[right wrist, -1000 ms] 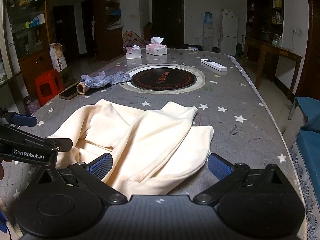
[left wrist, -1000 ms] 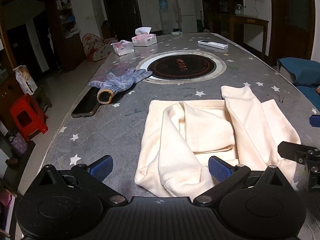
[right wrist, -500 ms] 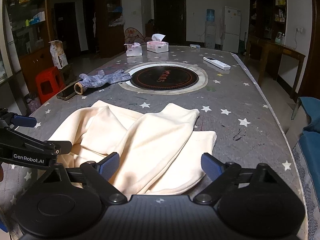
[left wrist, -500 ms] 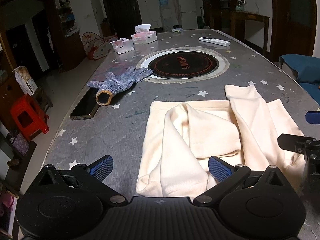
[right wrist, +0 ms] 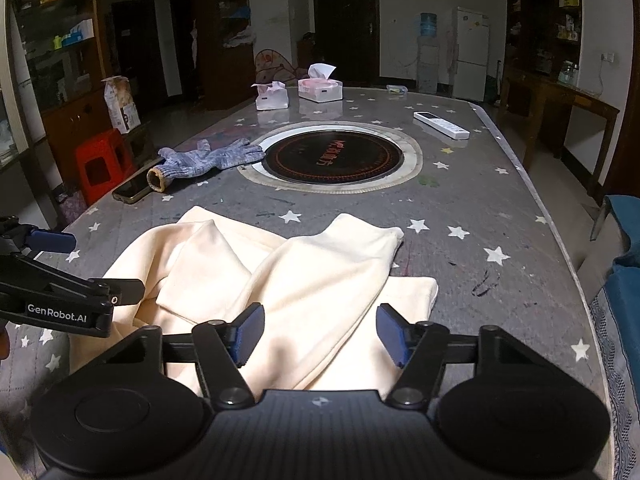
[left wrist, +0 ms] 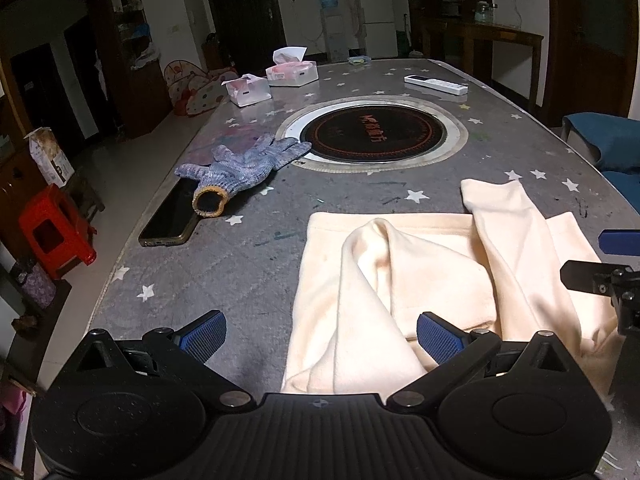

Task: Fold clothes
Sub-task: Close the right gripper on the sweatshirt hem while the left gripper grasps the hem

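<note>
Two handheld grippers hover over a cream garment [left wrist: 404,280] lying partly folded on the near end of a star-patterned grey tabletop [right wrist: 480,208]. The left gripper [left wrist: 320,334] stands with its jaws wide apart, one blue pad over bare tabletop, the other above the cloth, gripping nothing. The right gripper [right wrist: 320,334] has its jaws about half open after just closing in, a sleeve fold lying between the pads, not yet pinched. Beyond the garment sit a round black hotplate [right wrist: 334,156], a blue knitted glove [left wrist: 244,164] resting partly on a phone [left wrist: 170,220], two tissue boxes [right wrist: 320,88] and a white remote [right wrist: 440,124].
</note>
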`<state>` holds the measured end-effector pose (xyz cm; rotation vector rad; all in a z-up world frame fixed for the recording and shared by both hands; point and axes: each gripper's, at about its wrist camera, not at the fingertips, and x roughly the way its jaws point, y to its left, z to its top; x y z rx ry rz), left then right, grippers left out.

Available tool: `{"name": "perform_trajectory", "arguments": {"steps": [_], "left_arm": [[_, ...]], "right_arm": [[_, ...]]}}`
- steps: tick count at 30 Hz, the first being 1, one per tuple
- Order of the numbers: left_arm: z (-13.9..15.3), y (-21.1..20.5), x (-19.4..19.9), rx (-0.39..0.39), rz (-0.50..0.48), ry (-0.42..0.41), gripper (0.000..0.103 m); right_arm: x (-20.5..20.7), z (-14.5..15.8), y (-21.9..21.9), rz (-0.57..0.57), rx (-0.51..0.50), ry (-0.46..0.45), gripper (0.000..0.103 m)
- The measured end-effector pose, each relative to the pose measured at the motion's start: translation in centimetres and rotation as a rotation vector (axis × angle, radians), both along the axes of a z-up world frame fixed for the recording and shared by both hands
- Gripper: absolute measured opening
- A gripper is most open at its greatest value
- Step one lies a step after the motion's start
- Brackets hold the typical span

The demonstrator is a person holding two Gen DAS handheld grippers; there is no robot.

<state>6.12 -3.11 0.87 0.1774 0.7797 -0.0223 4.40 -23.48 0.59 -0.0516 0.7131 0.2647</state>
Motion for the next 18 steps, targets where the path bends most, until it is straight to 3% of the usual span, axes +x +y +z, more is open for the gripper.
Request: {"name": "perform_trajectory", "arguments": {"steps": [11,18], "left_arm": [[0.0,0.2,1.7,-0.022,-0.054,-0.005,0.102],[-0.3,0.5,3.2,-0.042,-0.087,-0.006,0.099]], "right_arm": [[3.6,-0.3,0.7,0.034,0.017,0.027,0.04],[6.4,-1.2,1.7,0.047,0.025,0.052,0.038]]}}
